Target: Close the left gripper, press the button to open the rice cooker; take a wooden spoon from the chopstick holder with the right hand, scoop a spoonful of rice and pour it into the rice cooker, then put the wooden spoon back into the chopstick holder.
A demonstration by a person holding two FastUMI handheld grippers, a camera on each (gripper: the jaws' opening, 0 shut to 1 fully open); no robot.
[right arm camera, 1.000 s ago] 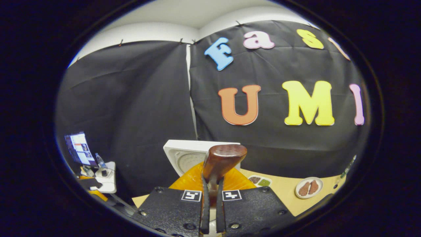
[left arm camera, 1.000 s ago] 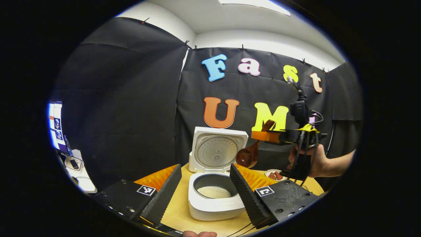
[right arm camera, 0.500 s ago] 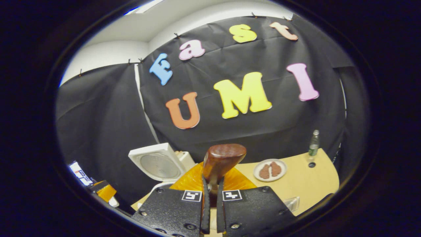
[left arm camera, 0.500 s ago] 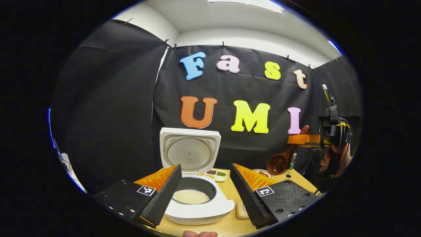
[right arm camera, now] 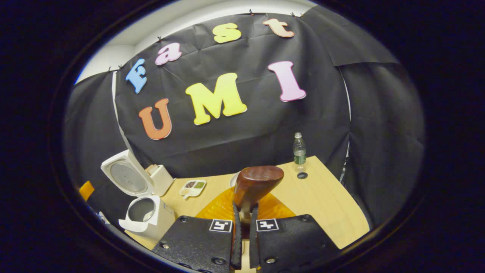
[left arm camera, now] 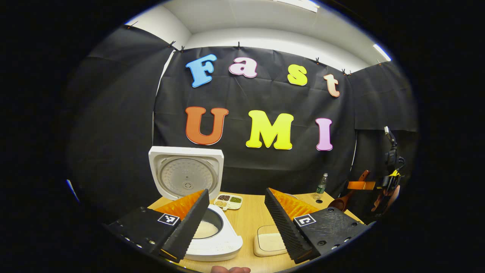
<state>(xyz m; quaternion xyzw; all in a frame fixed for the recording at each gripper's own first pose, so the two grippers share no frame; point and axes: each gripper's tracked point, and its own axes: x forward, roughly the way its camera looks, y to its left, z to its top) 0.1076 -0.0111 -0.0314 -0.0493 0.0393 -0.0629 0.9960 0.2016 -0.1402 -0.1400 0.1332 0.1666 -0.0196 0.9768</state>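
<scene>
Jaws of the right gripper (right arm camera: pixel 242 242) clamp one wooden spoon (right arm camera: pixel 257 182); left gripper (left arm camera: pixel 235 223) jaws apart by one rice cooker (left arm camera: pixel 212 242).

The rice cooker (left arm camera: pixel 212 242) is white, its raised lid (left arm camera: pixel 185 172) white outside with a pale grey, finely dotted inner plate. The rice in its pot (left arm camera: pixel 204 228) is off-white against a dark grey pot wall. The wooden spoon (right arm camera: pixel 254 185) is a glossy reddish brown. The table (right arm camera: pixel 322 201) is light yellowish wood with a faint grain. Near its far edge, a white divided dish (left arm camera: pixel 227 201) holds dark brown, tan and green fillings. A cream-coloured tray (left arm camera: pixel 269 244) holds whitish rice. The bottle (right arm camera: pixel 299 149) is clear with a green label and a pale cap.
</scene>
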